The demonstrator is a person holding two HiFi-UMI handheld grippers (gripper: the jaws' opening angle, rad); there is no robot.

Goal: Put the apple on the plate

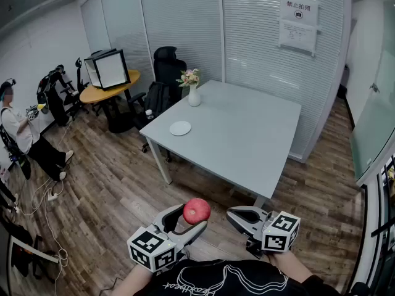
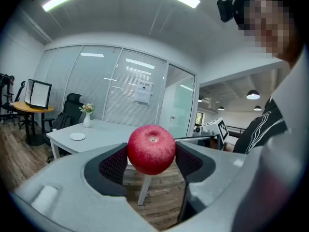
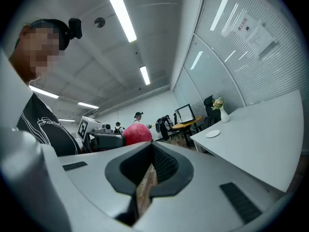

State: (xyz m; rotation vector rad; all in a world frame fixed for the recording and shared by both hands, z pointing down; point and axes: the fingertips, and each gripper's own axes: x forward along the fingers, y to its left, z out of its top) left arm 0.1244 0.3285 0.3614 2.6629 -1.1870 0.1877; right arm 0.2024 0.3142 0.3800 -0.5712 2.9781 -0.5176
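Closest in, the left gripper (image 1: 191,221) pinches a round, glossy red apple (image 2: 151,149) between its ribbed black pads (image 2: 115,164), held in the air above the wood-plank floor (image 1: 105,190) and well short of the table (image 1: 247,140). Beside it, the right gripper (image 1: 233,215) has its smooth grey jaws pressed together with nothing in them. Farther off, on the matte pale-grey rectangular tabletop, a small round white plate (image 1: 180,128) lies flat near the left edge, with a white vase (image 1: 194,97) of flowers behind it.
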